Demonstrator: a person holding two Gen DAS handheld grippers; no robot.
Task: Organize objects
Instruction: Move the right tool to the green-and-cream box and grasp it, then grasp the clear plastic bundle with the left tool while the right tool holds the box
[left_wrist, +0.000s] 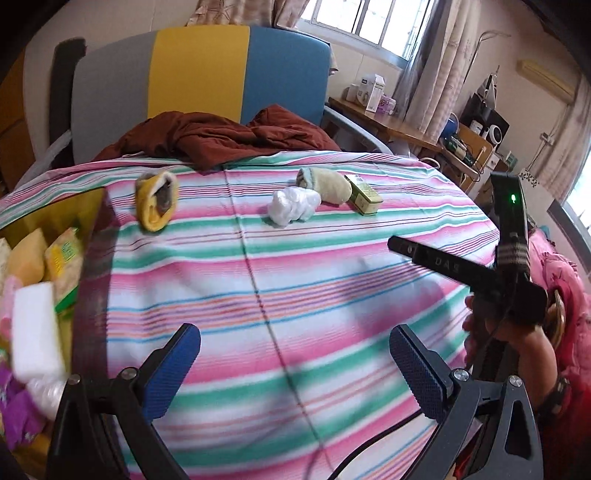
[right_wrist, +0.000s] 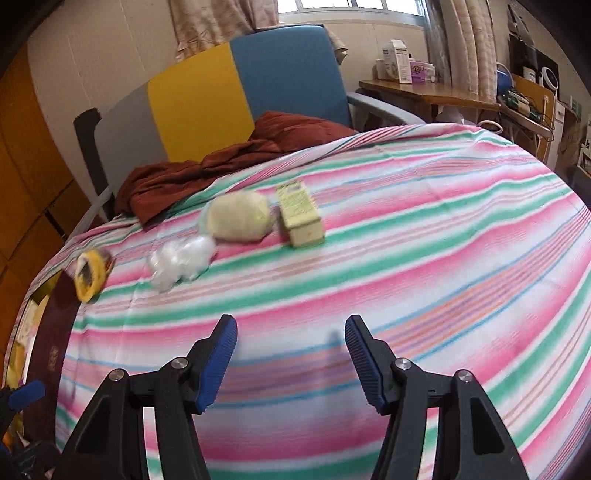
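Both sets of jaws stand wide and hold nothing: the left gripper (left_wrist: 295, 373) hovers low over the striped cloth (left_wrist: 295, 280) beside the box (left_wrist: 90, 258), and the right gripper (right_wrist: 291, 362) hangs above open cloth, pointed toward the loose things.

Four things remain on the cloth, well apart from either gripper. A yellow sock roll (left_wrist: 157, 201) lies nearest the box. A crumpled clear plastic bag (left_wrist: 293, 205) sits mid-cloth, touching or nearly touching a cream sock roll (left_wrist: 330, 186), with a small green carton (left_wrist: 364, 194) just beside that.

By my judgement all four are light. The sock rolls are soft and should take a squeeze across their middle. The bag is flimsy and slippery, so pinch deep into its bulk. The carton is stiffer but crushable; grip across its narrow sides, gently.

Room is generous: bare cloth lies between the grippers and the things. The box is already crowded with packets and a white sponge (left_wrist: 35, 332), so its dark rim is the edge to clear. Behind the things lies a rumpled brown garment (left_wrist: 221, 138).
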